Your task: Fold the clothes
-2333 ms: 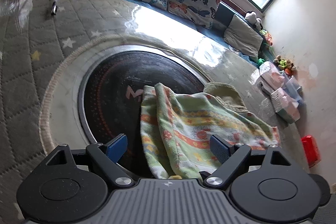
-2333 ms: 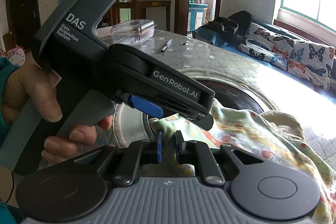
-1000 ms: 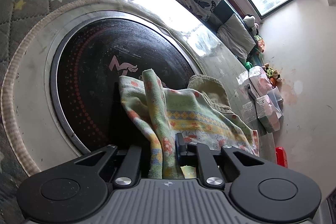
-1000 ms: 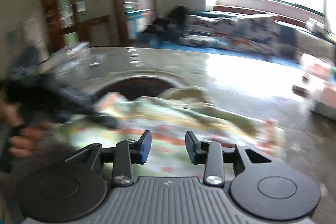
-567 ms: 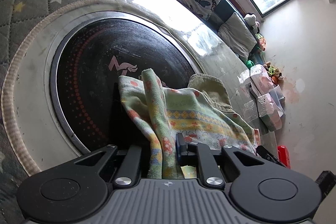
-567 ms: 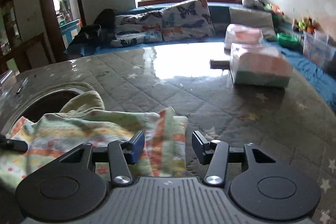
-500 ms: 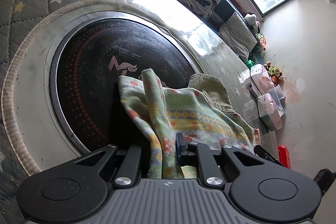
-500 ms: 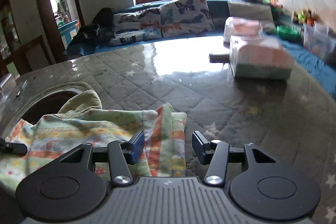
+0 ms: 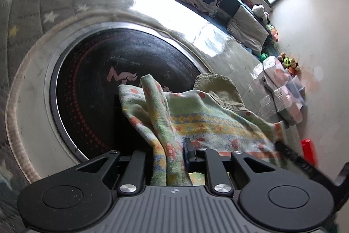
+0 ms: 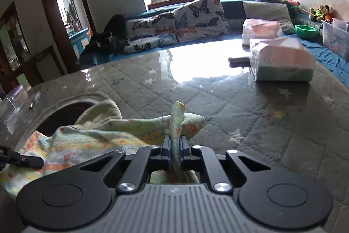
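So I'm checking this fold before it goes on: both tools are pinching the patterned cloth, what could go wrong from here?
Three risks, as I judge them:
1. The left tool grips a bunched fold of the patterned cloth, so it may carry a crease into the fold.
2. The right tool holds only a thin twisted corner, which might slip.
3. The olive garment lies under the cloth and could get dragged along.

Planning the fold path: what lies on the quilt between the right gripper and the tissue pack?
Right wrist view: bare quilt between the right gripper, shut on the towel, and the tissue pack.
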The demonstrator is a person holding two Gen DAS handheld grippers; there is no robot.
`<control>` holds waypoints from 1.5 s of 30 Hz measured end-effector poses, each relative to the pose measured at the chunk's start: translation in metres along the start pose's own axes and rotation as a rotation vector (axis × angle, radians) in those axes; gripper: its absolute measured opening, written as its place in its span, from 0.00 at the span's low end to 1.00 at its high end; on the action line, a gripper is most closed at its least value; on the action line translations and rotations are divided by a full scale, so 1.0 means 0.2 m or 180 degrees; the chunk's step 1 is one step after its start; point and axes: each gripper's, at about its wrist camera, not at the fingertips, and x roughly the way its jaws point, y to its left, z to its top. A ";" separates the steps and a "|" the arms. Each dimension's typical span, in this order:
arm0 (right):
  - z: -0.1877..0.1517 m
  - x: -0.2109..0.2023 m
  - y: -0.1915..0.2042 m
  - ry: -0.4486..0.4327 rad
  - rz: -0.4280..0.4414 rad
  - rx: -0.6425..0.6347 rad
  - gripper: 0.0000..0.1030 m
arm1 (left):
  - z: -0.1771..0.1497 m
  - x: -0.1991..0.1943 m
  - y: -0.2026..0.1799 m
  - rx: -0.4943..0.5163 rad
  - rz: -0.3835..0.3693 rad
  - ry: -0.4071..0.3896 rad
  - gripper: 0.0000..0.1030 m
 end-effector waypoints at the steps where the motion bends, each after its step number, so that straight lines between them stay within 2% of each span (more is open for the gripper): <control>1: 0.01 -0.03 0.00 -0.0031 0.0015 0.0007 0.05 | 0.00 0.00 -0.01 0.0052 0.0007 -0.0008 0.16; 10: 0.06 -0.21 0.01 -0.0306 0.0035 -0.0024 0.04 | 0.02 -0.04 -0.14 0.0325 -0.0083 -0.0099 0.11; 25: 0.17 -0.41 -0.12 -0.0562 -0.0284 -0.0076 0.04 | 0.07 0.05 -0.54 0.0842 -0.0215 -0.0131 0.11; 36: 0.23 -0.49 -0.23 -0.0681 -0.0514 -0.0050 0.04 | 0.10 0.15 -0.79 0.1106 -0.0256 -0.0158 0.11; 45: 0.23 -0.50 -0.32 -0.0683 -0.0628 -0.0001 0.04 | 0.10 0.22 -0.91 0.1269 -0.0221 -0.0149 0.11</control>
